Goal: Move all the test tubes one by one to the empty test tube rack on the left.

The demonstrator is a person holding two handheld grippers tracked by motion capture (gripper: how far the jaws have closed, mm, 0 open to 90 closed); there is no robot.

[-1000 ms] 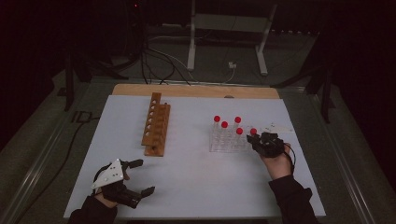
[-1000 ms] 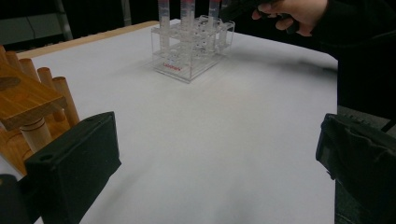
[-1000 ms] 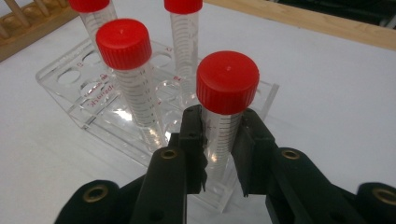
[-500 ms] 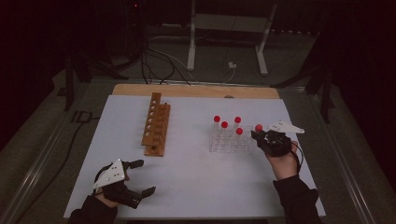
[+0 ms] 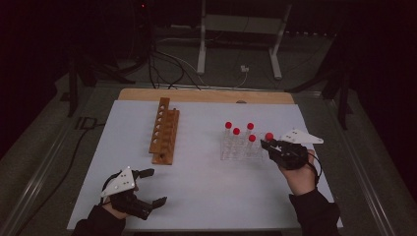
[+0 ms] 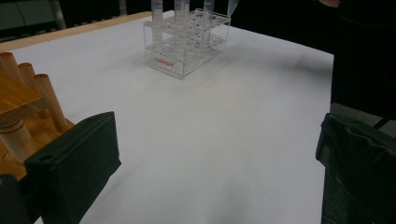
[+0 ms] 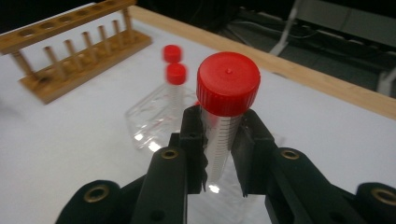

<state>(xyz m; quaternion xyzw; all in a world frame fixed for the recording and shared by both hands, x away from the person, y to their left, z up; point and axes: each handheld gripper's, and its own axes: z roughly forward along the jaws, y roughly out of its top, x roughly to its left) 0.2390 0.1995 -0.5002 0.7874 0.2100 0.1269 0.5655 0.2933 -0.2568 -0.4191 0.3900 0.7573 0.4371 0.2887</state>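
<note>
A red-capped tube (image 7: pixel 223 126) is held upright just below its cap by the right gripper (image 5: pixel 272 147), whose jaws are closed against the tube's clear graduated wall, so that it hangs straight and free. The tube is seen in the high view (image 5: pixel 268 137) just beside the right edge of the clear plastic rack (image 5: pixel 240 148), apart from the four capped tubes (image 5: pixel 236 132) that are left standing in it. It appears to have been taken from that rack, and a transfer to the wooden rack (image 5: pixel 165 130) is judged likely, since its row of holes is seen unfilled at the far left of the white table (image 5: pixel 206 187). The left gripper (image 5: pixel 147 187) is kept low at the near left corner, just short of the wooden rack's near end (image 6: pixel 21 109); its jaws are spread wide and nothing is held between them. From there the wooden rack could be steadied if needed. The grip just beneath the cap is judged to leave the tube's lower length free for a hole.
</note>
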